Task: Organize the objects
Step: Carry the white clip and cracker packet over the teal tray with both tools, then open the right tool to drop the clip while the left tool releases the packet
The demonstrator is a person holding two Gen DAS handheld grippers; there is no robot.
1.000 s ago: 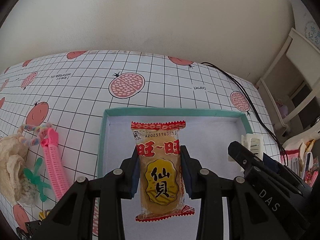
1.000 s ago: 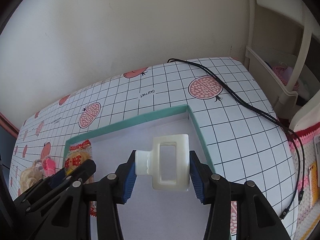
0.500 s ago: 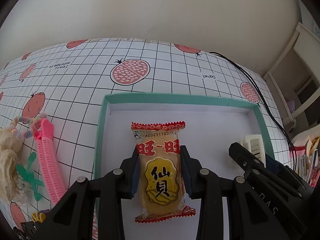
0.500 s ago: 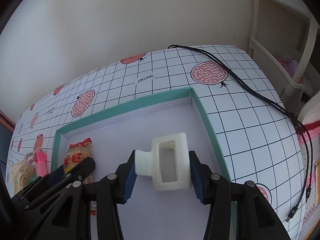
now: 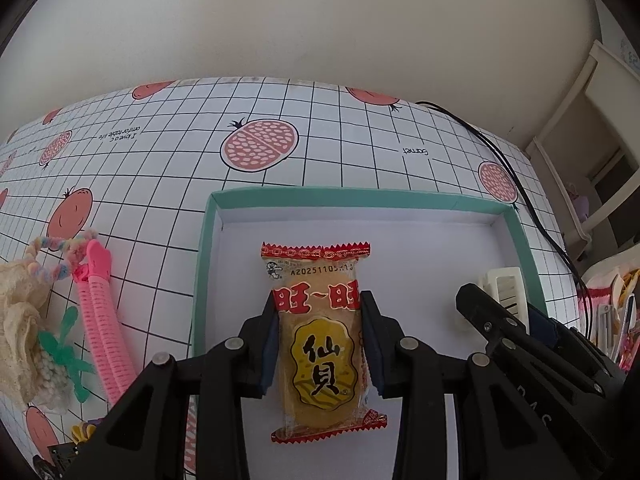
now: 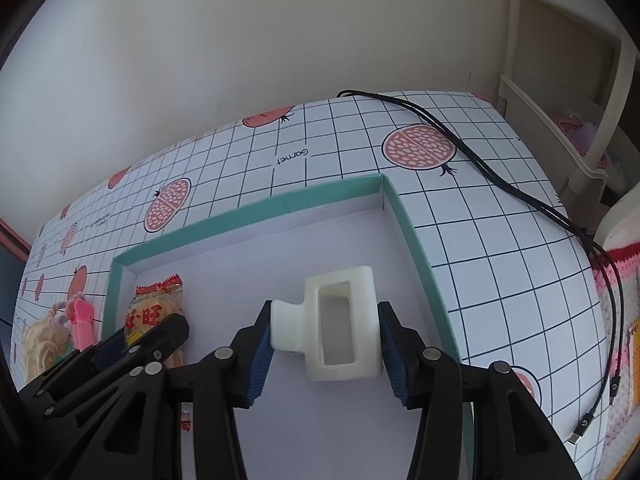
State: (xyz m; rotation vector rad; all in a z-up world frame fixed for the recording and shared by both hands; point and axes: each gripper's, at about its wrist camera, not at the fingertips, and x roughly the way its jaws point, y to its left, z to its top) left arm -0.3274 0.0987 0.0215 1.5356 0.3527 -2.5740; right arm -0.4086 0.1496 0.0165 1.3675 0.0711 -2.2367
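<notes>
Yellow rice-cracker packet (image 5: 322, 340), red-edged, is clamped between the pads of the left gripper (image 5: 320, 344) over the white floor of the teal-rimmed tray (image 5: 360, 196). The right gripper (image 6: 325, 340) pinches a cream hair claw clip (image 6: 340, 330) above the same tray. Beyond lies the grid-patterned tablecloth (image 6: 480, 240), crossed by a black cable (image 6: 500, 184).

A glossy, crinkled clear-plastic rice cracker packet (image 5: 320, 336) with red edges; a matt, cream-white plastic hair claw clip (image 6: 343, 330); a teal-rimmed shallow cardboard box (image 5: 400, 197) with a smooth, matt white floor. The worktop's grid-printed pomegranate cover (image 6: 500, 240) looks smooth — faintly sheened.
</notes>
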